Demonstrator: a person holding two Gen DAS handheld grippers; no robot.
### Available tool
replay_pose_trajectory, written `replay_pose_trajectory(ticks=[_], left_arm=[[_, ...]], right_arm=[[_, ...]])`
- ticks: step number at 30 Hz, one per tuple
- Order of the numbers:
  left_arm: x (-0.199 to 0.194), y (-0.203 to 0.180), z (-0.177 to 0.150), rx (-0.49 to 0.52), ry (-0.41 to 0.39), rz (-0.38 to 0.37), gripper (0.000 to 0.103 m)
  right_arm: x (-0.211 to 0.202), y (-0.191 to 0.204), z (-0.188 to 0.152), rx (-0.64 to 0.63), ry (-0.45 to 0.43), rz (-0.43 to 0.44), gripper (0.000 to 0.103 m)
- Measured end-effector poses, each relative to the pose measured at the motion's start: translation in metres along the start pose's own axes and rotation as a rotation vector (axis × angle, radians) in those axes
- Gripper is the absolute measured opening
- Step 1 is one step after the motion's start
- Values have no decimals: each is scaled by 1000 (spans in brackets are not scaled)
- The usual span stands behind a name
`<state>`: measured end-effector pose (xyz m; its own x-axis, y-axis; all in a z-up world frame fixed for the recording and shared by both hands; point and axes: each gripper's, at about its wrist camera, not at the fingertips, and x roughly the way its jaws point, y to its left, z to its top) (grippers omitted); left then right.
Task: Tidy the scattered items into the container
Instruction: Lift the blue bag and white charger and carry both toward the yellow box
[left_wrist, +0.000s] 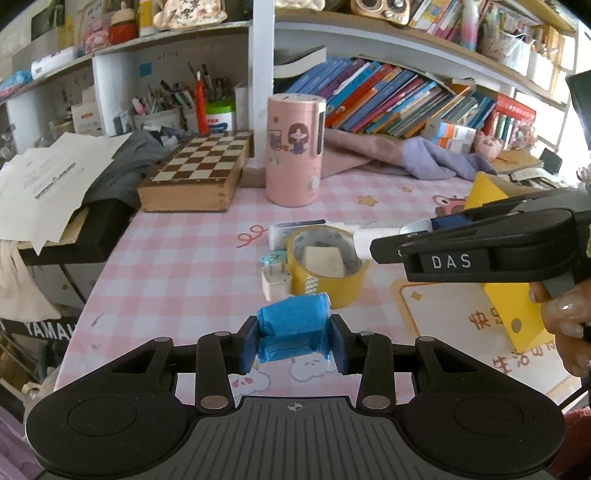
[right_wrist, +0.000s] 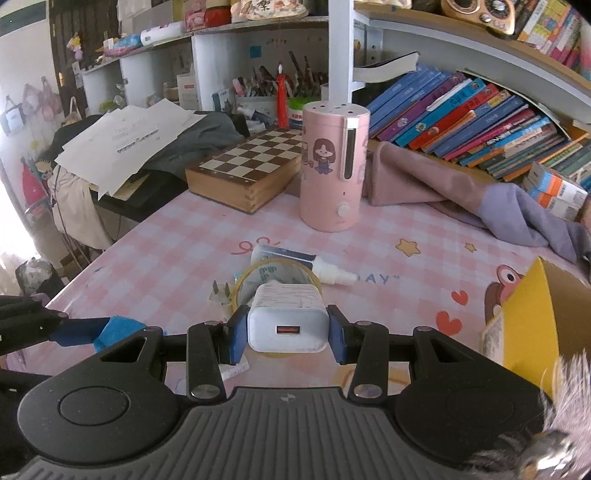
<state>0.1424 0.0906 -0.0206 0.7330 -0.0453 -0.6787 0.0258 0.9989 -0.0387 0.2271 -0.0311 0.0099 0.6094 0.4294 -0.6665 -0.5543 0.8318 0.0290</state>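
While both hands hover over the pink checked table (right_wrist: 177, 236), each gripper has something pinched between its blue pads. The left gripper (left_wrist: 293, 339) clamps a blue-taped bundle (left_wrist: 293, 330), lifted clear of the tabletop just in front of the yellow tape roll (left_wrist: 325, 266). The right gripper (right_wrist: 286, 334) squeezes a white USB charger (right_wrist: 288, 321), its orange port facing the camera, held above the near edge of that same tape roll (right_wrist: 275, 273). Beyond the roll lie a white spray bottle (right_wrist: 332, 273) and a flat white-and-blue packet (right_wrist: 280, 254); a small white plug (left_wrist: 275, 282) sits against the roll's left side. The yellow cardboard box (right_wrist: 543, 325) stands open to the right of the roll. A pink humidifier (right_wrist: 332, 166) stands well behind it.
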Motion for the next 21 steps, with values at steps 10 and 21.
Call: replay_pose_trajectory(ticks=[10, 21], left_arm=[[-40, 0, -13, -16, -46, -43, 38], [-87, -8, -46, -9, -72, -69, 37]], right_arm=[[-48, 7, -27, 51, -8, -13, 41], [-97, 34, -68, 70, -1, -9, 41]])
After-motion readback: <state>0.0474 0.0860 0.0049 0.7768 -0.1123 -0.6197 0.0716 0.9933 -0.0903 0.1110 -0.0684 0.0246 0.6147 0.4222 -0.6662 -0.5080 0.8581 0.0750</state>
